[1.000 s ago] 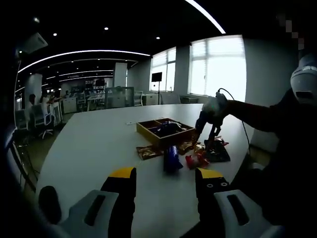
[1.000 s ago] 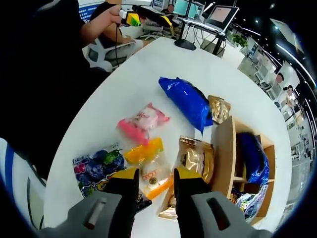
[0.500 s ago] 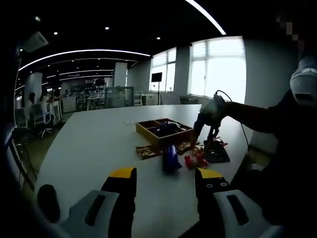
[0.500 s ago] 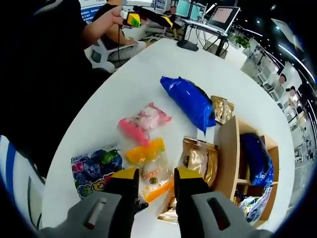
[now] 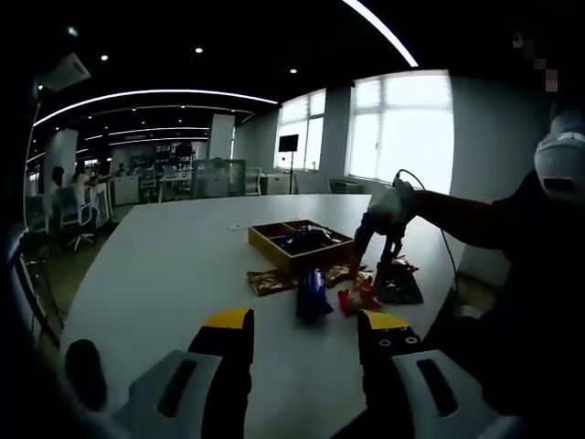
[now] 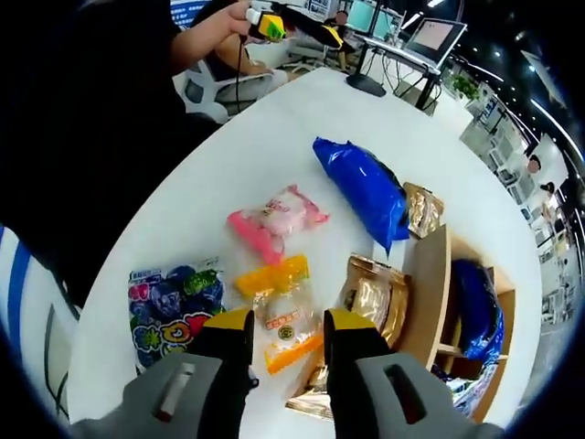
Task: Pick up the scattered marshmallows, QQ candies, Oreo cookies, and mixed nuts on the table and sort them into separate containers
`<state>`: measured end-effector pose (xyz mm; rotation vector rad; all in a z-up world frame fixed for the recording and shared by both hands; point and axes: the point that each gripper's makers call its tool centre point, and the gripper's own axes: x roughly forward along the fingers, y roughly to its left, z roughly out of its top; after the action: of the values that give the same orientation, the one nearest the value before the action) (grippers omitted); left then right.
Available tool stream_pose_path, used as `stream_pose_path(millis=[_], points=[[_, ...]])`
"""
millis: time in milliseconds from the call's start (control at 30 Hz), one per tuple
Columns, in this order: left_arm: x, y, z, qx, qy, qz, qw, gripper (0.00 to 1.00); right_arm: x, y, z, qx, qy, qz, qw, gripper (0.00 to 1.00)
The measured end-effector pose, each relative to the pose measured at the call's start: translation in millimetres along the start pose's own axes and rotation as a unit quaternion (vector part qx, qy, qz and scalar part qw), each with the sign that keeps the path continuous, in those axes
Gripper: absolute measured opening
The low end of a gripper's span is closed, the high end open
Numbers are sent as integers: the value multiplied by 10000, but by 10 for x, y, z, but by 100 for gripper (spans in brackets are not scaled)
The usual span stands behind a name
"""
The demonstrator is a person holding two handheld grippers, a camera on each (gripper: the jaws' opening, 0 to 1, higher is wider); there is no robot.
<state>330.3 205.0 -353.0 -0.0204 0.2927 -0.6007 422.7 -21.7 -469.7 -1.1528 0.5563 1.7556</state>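
In the right gripper view my right gripper (image 6: pixel 290 331) is open, its yellow-tipped jaws on either side of a clear packet with yellow and orange ends (image 6: pixel 281 306) on the white table (image 6: pixel 274 137). Around it lie a pink marshmallow packet (image 6: pixel 274 219), a purple-blue candy bag (image 6: pixel 174 306), a blue cookie bag (image 6: pixel 361 187) and two gold packets (image 6: pixel 370 297), (image 6: pixel 423 208). A wooden divided box (image 6: pixel 430 283) on the right holds another blue bag (image 6: pixel 475 297). My left gripper (image 5: pixel 302 334) is open and empty, far from the box (image 5: pixel 302 242) and the blue bag (image 5: pixel 311 293).
A person's dark sleeve and hand hold the left gripper (image 6: pixel 265 23) at the top of the right gripper view. Monitors and office chairs stand beyond the table's far end. In the left gripper view the right gripper (image 5: pixel 384 229) hangs over the snack pile near the table's edge.
The right gripper has come down closer over the yellow-orange packet, which now lies further between its jaws. The left gripper has hardly moved.
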Motion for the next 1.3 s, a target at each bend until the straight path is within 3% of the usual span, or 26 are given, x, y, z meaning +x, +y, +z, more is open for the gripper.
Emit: stream_pose_path(millis=[333, 667, 933, 1300], points=[[0, -1, 13, -46, -35, -18, 10000, 50, 6, -60, -11, 247, -4, -26, 9997, 16], [-20, 9, 12, -68, -54, 10, 10000, 50, -78, -44, 61, 594, -241, -282, 9975, 15], [-21, -23, 14, -51, -54, -2, 10000, 50, -234, -68, 185, 931, -797, -557, 9909, 15], [5, -59, 30, -18, -36, -32, 10000, 50, -397, -103, 270, 1145, -1253, -812, 9821, 15]])
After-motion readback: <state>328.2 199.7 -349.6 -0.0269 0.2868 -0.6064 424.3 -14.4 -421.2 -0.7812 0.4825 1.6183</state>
